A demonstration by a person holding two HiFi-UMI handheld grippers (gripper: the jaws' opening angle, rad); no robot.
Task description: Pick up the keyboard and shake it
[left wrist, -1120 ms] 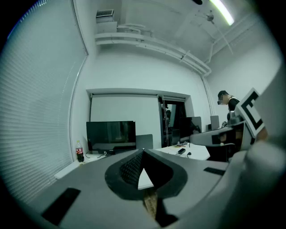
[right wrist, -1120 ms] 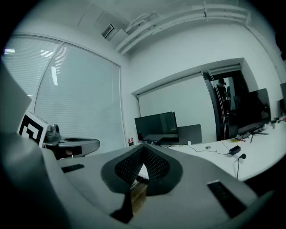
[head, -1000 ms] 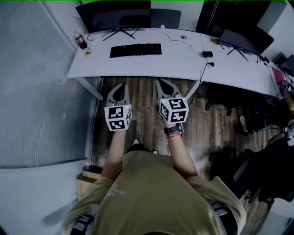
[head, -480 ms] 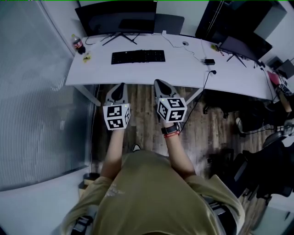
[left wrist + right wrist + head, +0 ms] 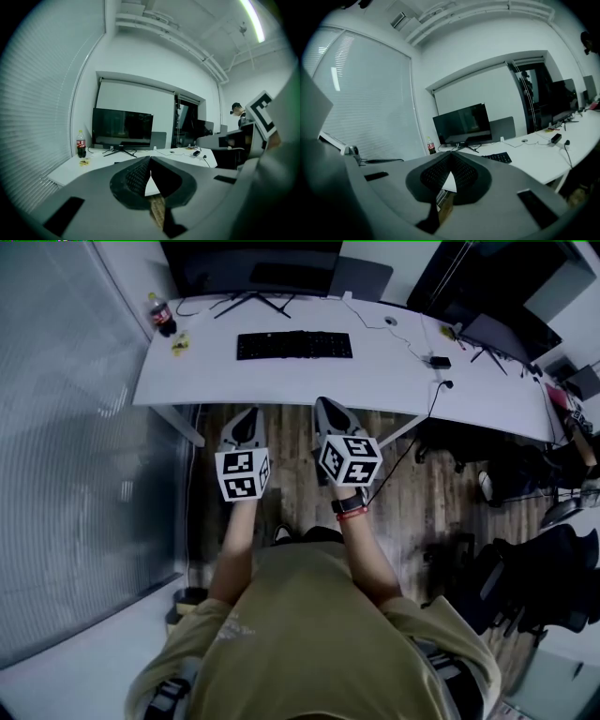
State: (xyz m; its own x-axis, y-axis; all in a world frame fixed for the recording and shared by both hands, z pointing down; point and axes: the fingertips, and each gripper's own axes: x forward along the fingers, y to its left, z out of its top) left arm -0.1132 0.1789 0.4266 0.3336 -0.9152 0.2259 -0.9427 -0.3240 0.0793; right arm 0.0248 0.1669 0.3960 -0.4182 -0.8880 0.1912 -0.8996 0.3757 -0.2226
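A black keyboard lies flat on the white desk, in front of a dark monitor. In the right gripper view the keyboard shows just right of the jaw tips. My left gripper and right gripper hover side by side over the wooden floor, just short of the desk's near edge, both pointing at the desk. Both are shut with nothing between the jaws. In the left gripper view my left gripper hides the keyboard; my right gripper shows in its own view.
A cola bottle and a small yellow item sit at the desk's left end. Cables and a black adapter lie to the right, beside a second monitor. Window blinds run along the left. Office chairs stand at the right.
Both grippers and the person have moved forward toward the desk. The desk and keyboard now sit closer and more centred ahead. Both jaws stayed shut.
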